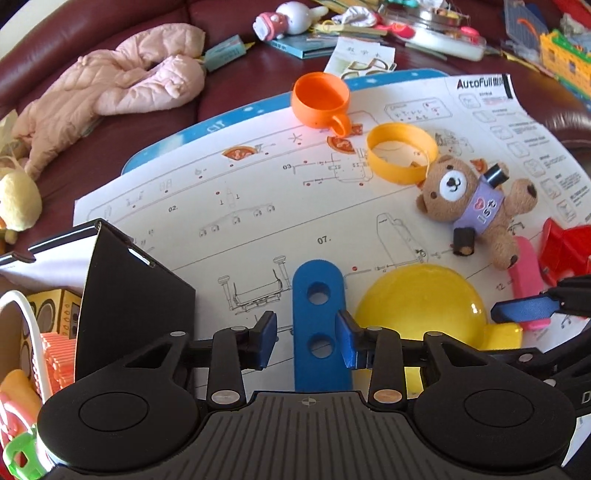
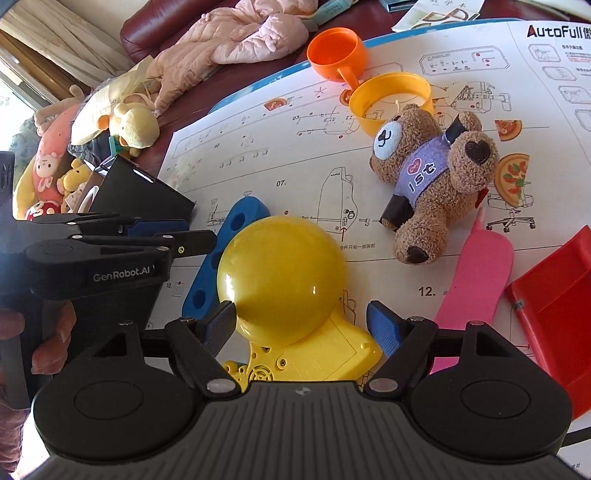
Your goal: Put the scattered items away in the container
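A blue flat bar with two holes (image 1: 319, 325) lies on a printed instruction sheet. My left gripper (image 1: 306, 341) is open, its pads on either side of the bar, the right pad touching it. A yellow toy with a round dome (image 2: 282, 273) lies beside the bar (image 2: 221, 254). My right gripper (image 2: 303, 328) is open around the yellow toy's body. A brown teddy bear (image 1: 476, 206) in a purple shirt, an orange cup (image 1: 321, 99), a yellow ring (image 1: 402, 155), a pink flat piece (image 2: 476, 269) and a red scoop (image 2: 554, 295) lie scattered. A white basket (image 1: 26, 332) with toys sits at the lower left.
A black box (image 1: 129, 295) stands between the basket and the bar. A pink quilted jacket (image 1: 118, 88) and plush toys (image 2: 133, 125) lie on the dark red sofa (image 1: 55, 44) to the left. Books, papers and small toys (image 1: 369, 26) crowd the far side.
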`<state>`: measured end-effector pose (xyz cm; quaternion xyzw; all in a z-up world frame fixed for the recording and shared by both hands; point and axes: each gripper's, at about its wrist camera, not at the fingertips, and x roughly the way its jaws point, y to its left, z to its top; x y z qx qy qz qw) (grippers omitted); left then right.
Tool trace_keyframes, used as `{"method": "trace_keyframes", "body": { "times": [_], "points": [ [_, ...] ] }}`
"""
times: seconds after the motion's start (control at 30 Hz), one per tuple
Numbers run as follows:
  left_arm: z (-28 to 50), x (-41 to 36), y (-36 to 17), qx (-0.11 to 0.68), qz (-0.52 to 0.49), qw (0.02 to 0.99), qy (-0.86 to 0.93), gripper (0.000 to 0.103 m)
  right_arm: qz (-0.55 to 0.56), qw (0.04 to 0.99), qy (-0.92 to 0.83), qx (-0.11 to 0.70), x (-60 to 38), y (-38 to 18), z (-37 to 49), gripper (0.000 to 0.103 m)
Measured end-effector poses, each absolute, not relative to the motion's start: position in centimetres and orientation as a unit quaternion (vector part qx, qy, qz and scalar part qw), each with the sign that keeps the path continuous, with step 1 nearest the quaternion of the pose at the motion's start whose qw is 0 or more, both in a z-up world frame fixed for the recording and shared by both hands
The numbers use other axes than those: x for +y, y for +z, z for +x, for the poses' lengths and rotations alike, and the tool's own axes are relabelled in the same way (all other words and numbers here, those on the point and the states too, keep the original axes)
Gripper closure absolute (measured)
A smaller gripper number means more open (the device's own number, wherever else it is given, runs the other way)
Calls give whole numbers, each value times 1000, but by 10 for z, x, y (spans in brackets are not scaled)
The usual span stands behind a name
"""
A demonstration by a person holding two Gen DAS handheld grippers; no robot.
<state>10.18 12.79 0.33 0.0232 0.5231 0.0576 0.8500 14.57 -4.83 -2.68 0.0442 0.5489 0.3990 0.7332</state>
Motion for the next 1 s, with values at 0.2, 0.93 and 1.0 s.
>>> {"method": "trace_keyframes", "body": {
  "times": [0.2,0.93,1.0],
  "points": [
    [94,123,-13,539,22,841,30,55,81,726,416,541,-46,-31,149,28],
    [54,122,2,518,-36,855,-4,45,39,746,456,484,-29,17,115,66],
    [55,135,7,515,-66,855,8,43,43,754,436,490,-35,16,119,62]
  ]
}}
